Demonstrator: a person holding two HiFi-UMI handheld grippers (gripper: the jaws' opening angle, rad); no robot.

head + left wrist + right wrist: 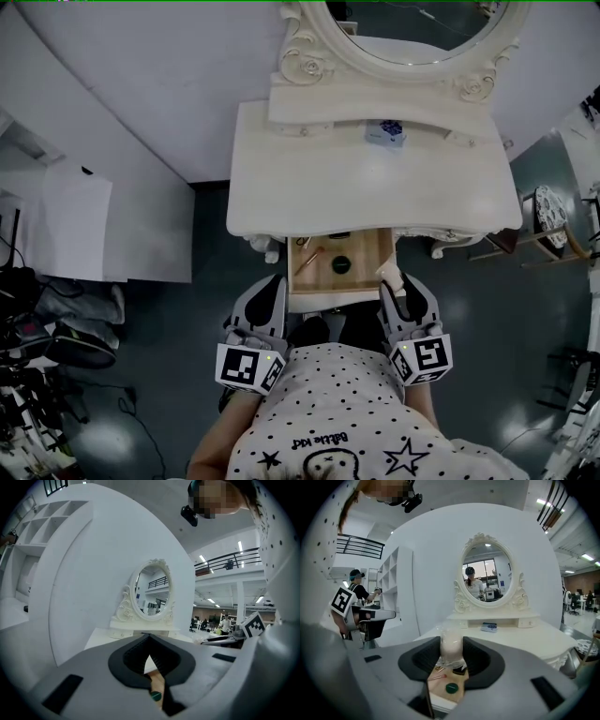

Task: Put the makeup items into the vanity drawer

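1. The right gripper (452,652) pinches a pale makeup item in crinkled clear wrap (451,645) by its sides. The item stands upright between the jaws and hangs just above the right-hand edge of the open vanity drawer (367,255).
2. The left gripper (150,640) is pressed together at its tips with nothing between them. It hovers at the drawer's front left corner.
3. The step in hand looks like the drop-off. To do it well, I would bring the wrapped item inward from the side wall and over the bare wood on the drawer's right.
4. Sink it low before spreading the jaws, because a rounded, slippery wrap is likely to roll or bounce if let go from height.
5. Keep it in front of the overhanging lip of the vanity surface (309,178), and to the right of the round compact, so nothing already stowed gets knocked.
6. Count inside the drawer, four things:
   - one round dark-green compact (451,688)
   - one pink stick (440,677)
   - one small gold piece (436,668)
   - one small dark item (459,671)
7. Count elsewhere:
   - one wrapped item in the grip
   - one blue-and-white box (385,133) on the surface below the one oval mirror (422,23), seemingly the last thing to stow, if it counts as makeup
   - one drawer
   - two grippers
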